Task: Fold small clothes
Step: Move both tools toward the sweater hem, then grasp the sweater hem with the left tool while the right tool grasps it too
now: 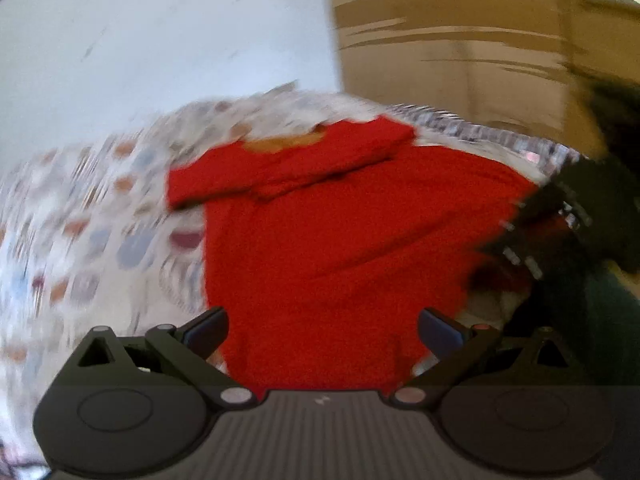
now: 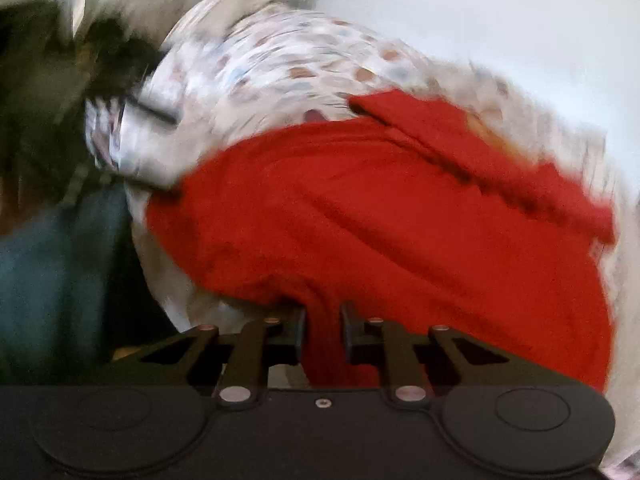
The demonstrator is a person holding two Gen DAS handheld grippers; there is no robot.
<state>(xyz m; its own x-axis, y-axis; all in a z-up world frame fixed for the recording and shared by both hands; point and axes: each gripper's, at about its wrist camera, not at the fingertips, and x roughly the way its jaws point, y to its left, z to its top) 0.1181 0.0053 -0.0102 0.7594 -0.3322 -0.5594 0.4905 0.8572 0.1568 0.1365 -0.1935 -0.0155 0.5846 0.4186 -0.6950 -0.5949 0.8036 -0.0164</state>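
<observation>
A small red shirt (image 1: 340, 232) lies on a patterned sheet, its sleeves folded across the top near the collar. My left gripper (image 1: 323, 334) is open, its fingers spread above the shirt's near hem. The shirt also shows in the right wrist view (image 2: 380, 216). My right gripper (image 2: 323, 322) is shut on a bunched fold of the red shirt at its near edge. The right gripper also shows in the left wrist view (image 1: 560, 216) as a dark blurred shape at the shirt's right edge. Both views are motion-blurred.
The white sheet with coloured spots (image 1: 92, 216) covers the surface and shows in the right wrist view (image 2: 288, 64) too. A cardboard box (image 1: 460, 40) stands behind it beside a pale wall (image 1: 160, 32). Dark teal cloth (image 2: 52, 272) is at the left.
</observation>
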